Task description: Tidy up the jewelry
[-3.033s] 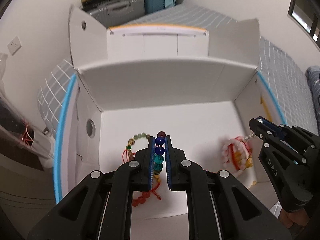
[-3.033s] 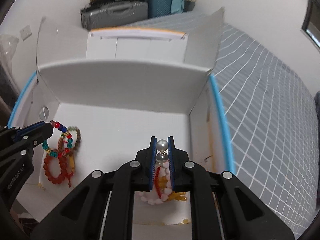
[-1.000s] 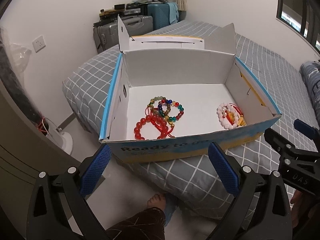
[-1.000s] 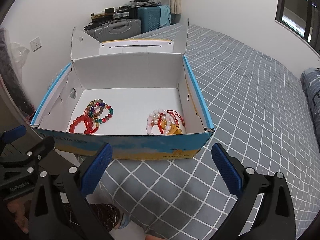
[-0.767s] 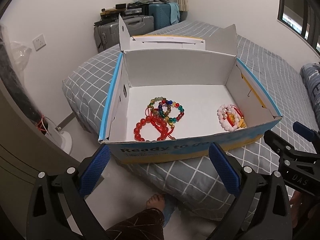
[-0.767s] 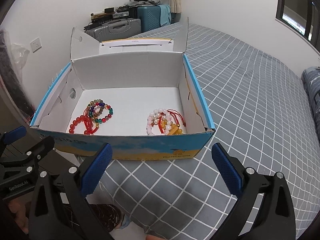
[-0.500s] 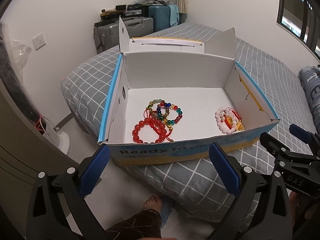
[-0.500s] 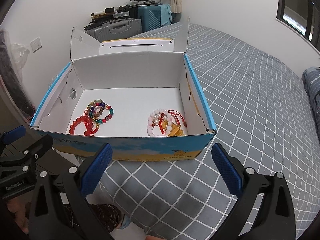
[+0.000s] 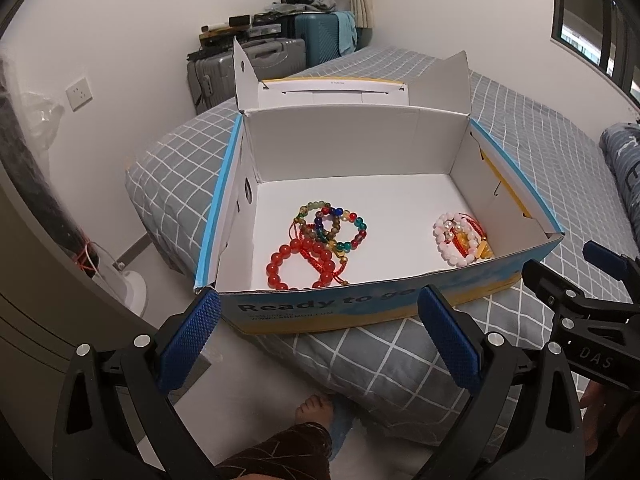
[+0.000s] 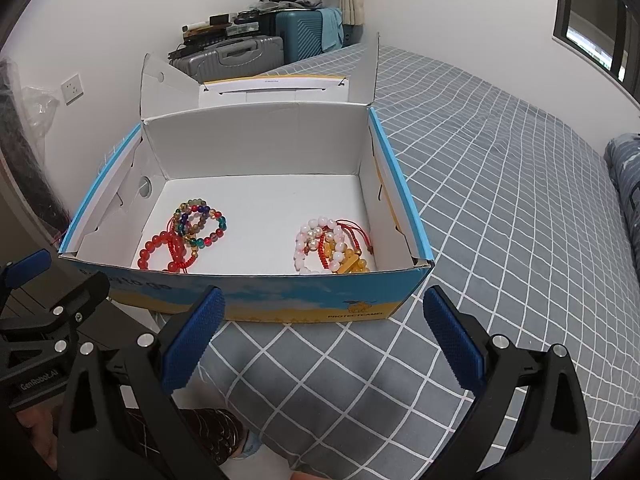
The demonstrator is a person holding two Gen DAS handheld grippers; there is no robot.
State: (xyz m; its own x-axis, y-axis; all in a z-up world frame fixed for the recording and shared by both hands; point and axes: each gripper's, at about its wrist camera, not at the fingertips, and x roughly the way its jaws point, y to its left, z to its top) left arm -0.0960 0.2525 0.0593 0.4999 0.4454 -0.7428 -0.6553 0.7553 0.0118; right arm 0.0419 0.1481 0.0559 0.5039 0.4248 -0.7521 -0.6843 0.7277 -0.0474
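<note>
An open cardboard box (image 9: 360, 308) (image 10: 256, 300) with a blue and yellow front stands on the bed's corner. On its white floor at the left lie a red bead bracelet (image 9: 302, 264) (image 10: 164, 250) and multicoloured bead bracelets (image 9: 336, 226) (image 10: 200, 220), tangled together. At the right lies a heap of pink, pearl and amber bracelets with red cord (image 9: 460, 238) (image 10: 332, 246). My left gripper (image 9: 320, 332) hangs open in front of the box, holding nothing. My right gripper (image 10: 324, 328) is likewise open and held back from the box front.
The grey checked bed (image 10: 500, 200) stretches away right. Suitcases (image 9: 260, 60) stand against the far wall behind the box's raised flaps. A person's bare foot (image 9: 316, 410) and trouser leg rest on the floor below. A folded dark blanket (image 10: 628, 184) lies at far right.
Three seconds ago both grippers were shut on bracelets inside the box. They have let go, opened wide and pulled back out; over the last second they drifted slightly.
</note>
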